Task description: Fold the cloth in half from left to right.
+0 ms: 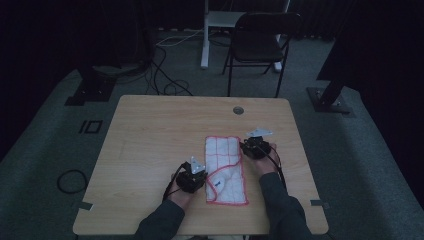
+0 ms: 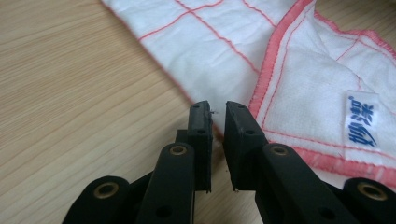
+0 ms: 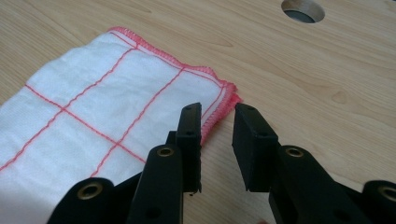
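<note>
**Two grippers beside a folded cloth**

I held one gripper in each hand at the wooden table (image 1: pixel 150 130). A white cloth (image 1: pixel 226 170) with red lines and a red edge lay flat on the table, between my two hands. It was folded, and a corner flap with a small blue label (image 2: pixel 362 120) lay on top.

My left gripper (image 2: pixel 218 114) sat at the cloth's edge — its jaws were open just a crack, and I could not tell if any cloth was between them.

My right gripper (image 3: pixel 217 122) sat by a far corner of the cloth. Its jaws were open a bit wider — they held nothing. A round hole (image 3: pixel 303 10) in the table was farther off.
</note>
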### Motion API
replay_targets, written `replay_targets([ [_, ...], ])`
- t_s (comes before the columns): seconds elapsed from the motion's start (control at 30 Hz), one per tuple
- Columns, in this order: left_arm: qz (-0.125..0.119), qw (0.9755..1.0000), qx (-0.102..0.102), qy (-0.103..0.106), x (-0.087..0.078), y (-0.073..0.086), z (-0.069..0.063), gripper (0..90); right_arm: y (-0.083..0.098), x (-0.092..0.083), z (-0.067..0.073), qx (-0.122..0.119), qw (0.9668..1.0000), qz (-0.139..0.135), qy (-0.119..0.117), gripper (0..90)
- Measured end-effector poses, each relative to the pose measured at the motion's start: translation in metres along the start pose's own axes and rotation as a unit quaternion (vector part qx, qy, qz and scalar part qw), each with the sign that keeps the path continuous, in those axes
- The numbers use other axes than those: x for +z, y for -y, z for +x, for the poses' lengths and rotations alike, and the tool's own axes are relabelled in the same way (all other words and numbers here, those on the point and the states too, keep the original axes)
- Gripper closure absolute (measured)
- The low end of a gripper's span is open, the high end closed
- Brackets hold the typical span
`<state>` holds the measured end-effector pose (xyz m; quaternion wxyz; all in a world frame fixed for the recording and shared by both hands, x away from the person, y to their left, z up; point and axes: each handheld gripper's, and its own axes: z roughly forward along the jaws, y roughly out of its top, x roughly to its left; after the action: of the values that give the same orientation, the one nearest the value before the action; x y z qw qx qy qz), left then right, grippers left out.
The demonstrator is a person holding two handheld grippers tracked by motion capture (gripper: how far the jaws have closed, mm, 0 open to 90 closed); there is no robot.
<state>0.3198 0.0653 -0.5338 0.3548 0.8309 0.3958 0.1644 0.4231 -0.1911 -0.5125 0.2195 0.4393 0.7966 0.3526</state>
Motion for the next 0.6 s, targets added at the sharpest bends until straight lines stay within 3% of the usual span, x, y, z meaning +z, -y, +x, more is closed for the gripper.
replay_targets([
  [0.33, -0.005, 0.9991, 0.022, 0.036, 0.003, -0.007, -0.015, 77.6, 0.005, -0.008, -0.001, -0.001, 1.0000, -0.005, 0.000, 72.4],
  [0.6, -0.004, 0.9967, 0.021, 0.079, 0.008, -0.012, -0.025, 75.8, 0.009, -0.008, 0.000, -0.001, 1.0000, -0.003, -0.003, 72.0],
])
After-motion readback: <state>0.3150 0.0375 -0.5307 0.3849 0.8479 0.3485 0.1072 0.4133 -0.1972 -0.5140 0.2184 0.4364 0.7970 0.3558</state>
